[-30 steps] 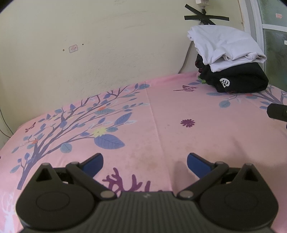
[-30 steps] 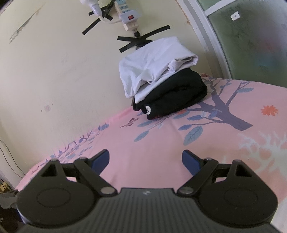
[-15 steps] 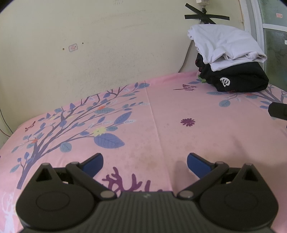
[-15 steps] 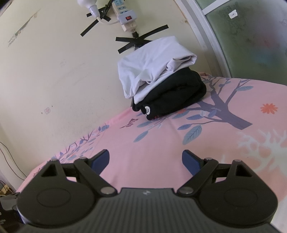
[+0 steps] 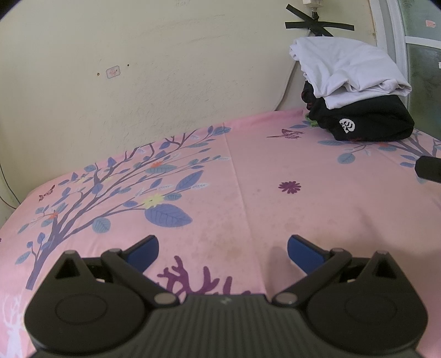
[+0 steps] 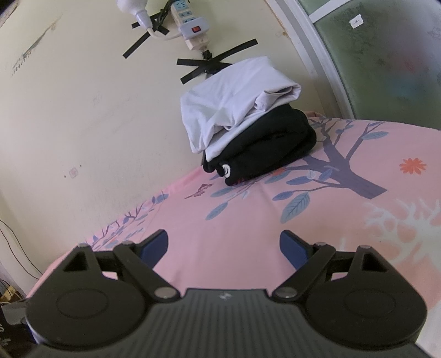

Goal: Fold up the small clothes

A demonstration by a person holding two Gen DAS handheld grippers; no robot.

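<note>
A folded white garment lies on top of a folded black garment with a small white logo, stacked at the far corner of the bed by the wall. My left gripper hovers open over the pink printed sheet, far from the stack, nothing between its blue pads. My right gripper is also open and empty, low over the sheet, pointing toward the stack. A dark part of the right gripper shows at the right edge of the left wrist view.
A cream wall borders the bed behind. A power strip and plug are taped to the wall above the stack. A frosted window with a white frame stands to the right. Cables hang at the bed's left end.
The right gripper has tilted or drifted slightly, so the clothes stack sits a little lower and the power strip shows more. The left gripper has barely moved. Both stay open.
</note>
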